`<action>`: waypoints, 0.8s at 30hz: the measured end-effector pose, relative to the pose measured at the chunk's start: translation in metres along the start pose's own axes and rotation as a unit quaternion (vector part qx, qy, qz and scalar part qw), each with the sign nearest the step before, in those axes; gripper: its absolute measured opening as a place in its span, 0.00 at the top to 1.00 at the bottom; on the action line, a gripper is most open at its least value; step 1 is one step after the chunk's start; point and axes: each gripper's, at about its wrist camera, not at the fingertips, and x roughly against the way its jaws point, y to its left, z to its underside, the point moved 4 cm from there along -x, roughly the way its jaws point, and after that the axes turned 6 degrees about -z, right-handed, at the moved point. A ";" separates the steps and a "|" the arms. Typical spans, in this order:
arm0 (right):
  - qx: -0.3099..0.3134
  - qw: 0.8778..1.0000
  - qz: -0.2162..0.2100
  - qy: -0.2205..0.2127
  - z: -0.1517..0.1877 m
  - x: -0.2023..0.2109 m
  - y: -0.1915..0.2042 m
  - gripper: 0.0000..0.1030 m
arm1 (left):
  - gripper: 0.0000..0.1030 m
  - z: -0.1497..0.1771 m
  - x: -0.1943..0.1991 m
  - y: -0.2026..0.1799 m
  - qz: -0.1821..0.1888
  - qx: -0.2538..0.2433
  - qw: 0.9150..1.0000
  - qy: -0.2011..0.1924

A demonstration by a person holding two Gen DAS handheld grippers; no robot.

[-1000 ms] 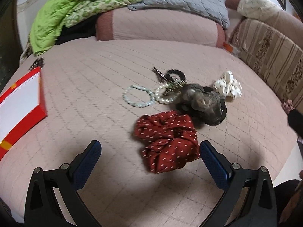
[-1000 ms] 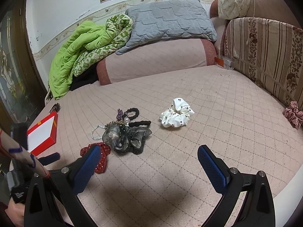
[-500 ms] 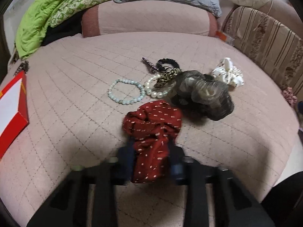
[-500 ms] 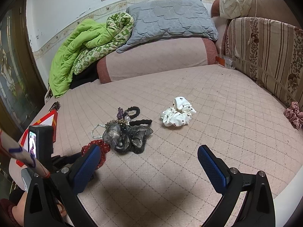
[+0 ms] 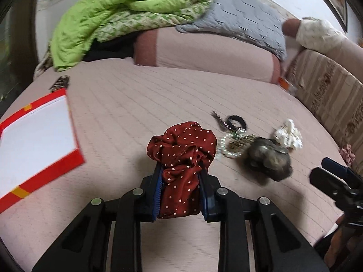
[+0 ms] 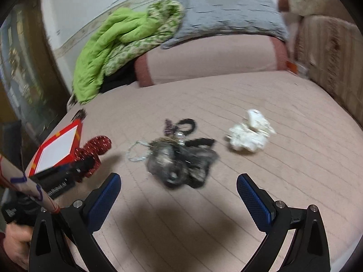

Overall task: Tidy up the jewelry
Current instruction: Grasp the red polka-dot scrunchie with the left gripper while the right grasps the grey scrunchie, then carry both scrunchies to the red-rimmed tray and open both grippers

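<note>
Covering most of both views was the pink quilted bed (image 5: 140,104), with a green blanket (image 5: 109,20) and a grey pillow (image 6: 226,15) piled over the bolster (image 5: 204,52) at its far end. A red-framed box (image 5: 34,145) with a white inside lay flat near the bed's left edge. The left gripper (image 5: 180,192) had its jaws clamped on the red scrunchie (image 5: 181,156), which was off the quilt, its dotted cloth bunched above the blue pads (image 5: 158,190); in the right wrist view it hung just beside the box. The right gripper (image 6: 179,199) had its jaws wide apart and held nothing, near the dark scrunchie (image 6: 179,161) on the quilt ahead of it. A white scrunchie (image 6: 248,133) lay apart to the right of that. Beads (image 6: 136,151) touched the dark scrunchie's left side, and a black hair tie (image 5: 236,122) lay just behind the heap; blur hid the smaller pieces.
</note>
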 end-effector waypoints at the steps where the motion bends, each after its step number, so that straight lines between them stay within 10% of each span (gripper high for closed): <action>1: 0.016 1.000 0.002 0.006 -0.004 -0.010 0.007 0.00 | 0.75 0.000 0.001 0.006 -0.005 0.004 1.000 -0.001; 6: 0.069 0.996 0.027 0.044 -0.013 -0.054 0.022 0.20 | 0.75 0.003 0.002 0.022 -0.009 0.012 1.000 0.003; 9: 0.081 0.991 0.053 0.091 -0.007 -0.077 0.017 0.73 | 0.75 0.002 0.005 0.030 -0.014 0.013 1.000 -0.003; 24: -0.041 0.998 -0.041 -0.029 -0.017 0.003 -0.005 0.83 | 0.75 -0.001 0.022 0.039 -0.008 0.025 0.999 -0.023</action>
